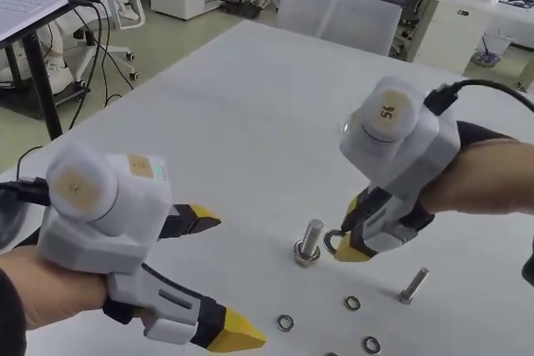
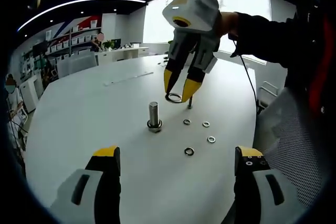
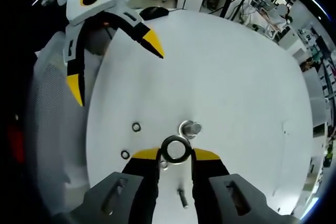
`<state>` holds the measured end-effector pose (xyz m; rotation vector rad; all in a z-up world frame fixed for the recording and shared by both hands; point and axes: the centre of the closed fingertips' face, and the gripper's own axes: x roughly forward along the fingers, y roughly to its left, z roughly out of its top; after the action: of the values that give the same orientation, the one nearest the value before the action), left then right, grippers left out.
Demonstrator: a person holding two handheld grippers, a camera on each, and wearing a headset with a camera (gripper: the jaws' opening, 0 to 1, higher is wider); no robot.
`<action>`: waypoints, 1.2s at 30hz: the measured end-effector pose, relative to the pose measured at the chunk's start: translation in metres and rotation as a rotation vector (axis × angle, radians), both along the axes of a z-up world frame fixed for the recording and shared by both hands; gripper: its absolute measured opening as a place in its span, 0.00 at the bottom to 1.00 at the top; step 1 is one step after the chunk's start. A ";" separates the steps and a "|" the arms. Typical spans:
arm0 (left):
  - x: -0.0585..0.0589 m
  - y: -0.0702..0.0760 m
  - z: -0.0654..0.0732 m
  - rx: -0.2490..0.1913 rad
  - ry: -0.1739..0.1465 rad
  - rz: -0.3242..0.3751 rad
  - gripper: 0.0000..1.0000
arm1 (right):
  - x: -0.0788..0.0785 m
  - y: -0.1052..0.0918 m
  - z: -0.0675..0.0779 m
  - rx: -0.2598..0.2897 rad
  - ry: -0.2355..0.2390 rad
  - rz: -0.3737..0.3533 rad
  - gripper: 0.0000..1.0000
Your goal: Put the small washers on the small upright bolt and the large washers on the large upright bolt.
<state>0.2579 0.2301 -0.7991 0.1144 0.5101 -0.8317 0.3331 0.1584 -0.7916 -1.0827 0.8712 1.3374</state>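
So, the right gripper, mid-frame in the head view, is clamped on a big washer. It's held flat just beside the big bolt, probably to line the hole up over the top. The left gripper, lower left, gapes idle. Small washers wait along the bottom edge.

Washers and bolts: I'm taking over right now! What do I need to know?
Left gripper: open, empty, above the table.
Right gripper: shut on a large washer, held close beside the top of the large bolt, not yet over it.
Four small washers lie loose on the table near the small bolt.
Done: the small bolt is bare. The ring at the large bolt's base may be a washer; I cannot tell.
Left: drop this washer over the large bolt, then move the small washers onto the small bolt.
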 end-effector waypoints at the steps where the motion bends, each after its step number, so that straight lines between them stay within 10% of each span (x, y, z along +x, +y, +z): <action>1: 0.001 0.000 0.000 0.000 0.001 0.000 0.90 | 0.001 0.001 0.001 0.002 -0.002 0.001 0.24; 36: 0.009 0.003 -0.003 -0.025 0.002 0.019 0.90 | 0.022 0.024 -0.017 -0.049 0.007 0.059 0.24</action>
<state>0.2667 0.2332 -0.8024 0.0858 0.5024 -0.8192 0.3556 0.1823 -0.8082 -1.1501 0.8874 1.3751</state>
